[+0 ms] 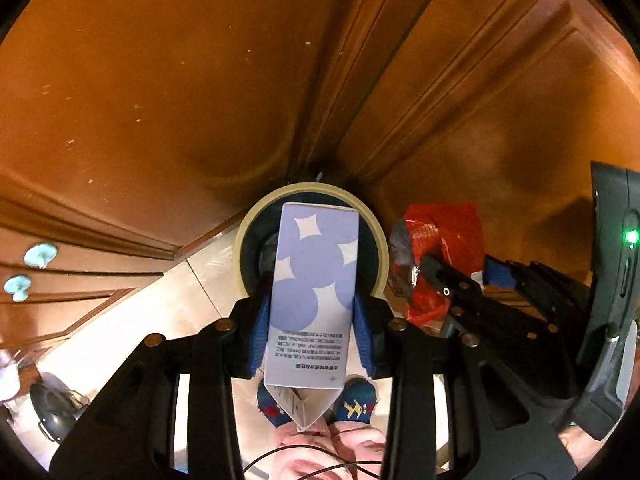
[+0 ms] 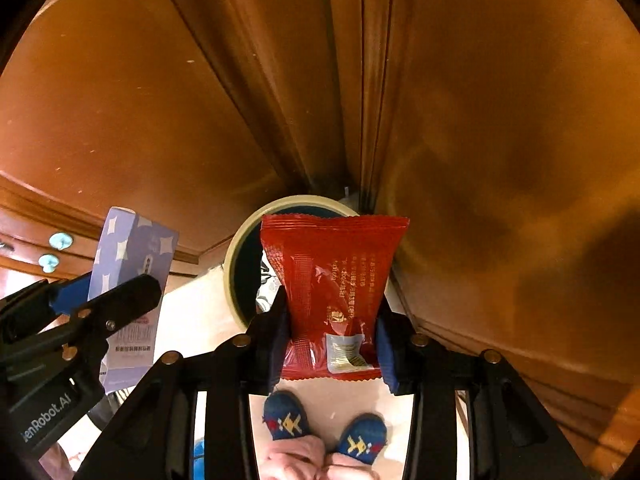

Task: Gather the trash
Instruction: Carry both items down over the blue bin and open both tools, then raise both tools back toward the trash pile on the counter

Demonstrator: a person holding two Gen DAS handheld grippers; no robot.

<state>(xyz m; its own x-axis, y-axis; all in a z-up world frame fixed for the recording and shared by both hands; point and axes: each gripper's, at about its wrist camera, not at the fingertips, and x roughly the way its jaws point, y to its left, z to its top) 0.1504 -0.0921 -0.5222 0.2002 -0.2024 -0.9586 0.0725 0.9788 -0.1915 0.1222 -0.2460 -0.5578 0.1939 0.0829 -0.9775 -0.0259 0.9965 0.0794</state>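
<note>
Drop-off step. Left tool (image 1: 314,328) clamped on box (image 1: 314,280); right tool (image 2: 332,344) clamps wrapper (image 2: 334,280). Both hang over bin (image 1: 372,220). Next: part jaws above its mouth.

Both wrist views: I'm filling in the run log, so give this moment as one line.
left gripper: shut on purple box | right gripper: red snack packet between pads | both above trash bin | nothing dropped yet
</note>
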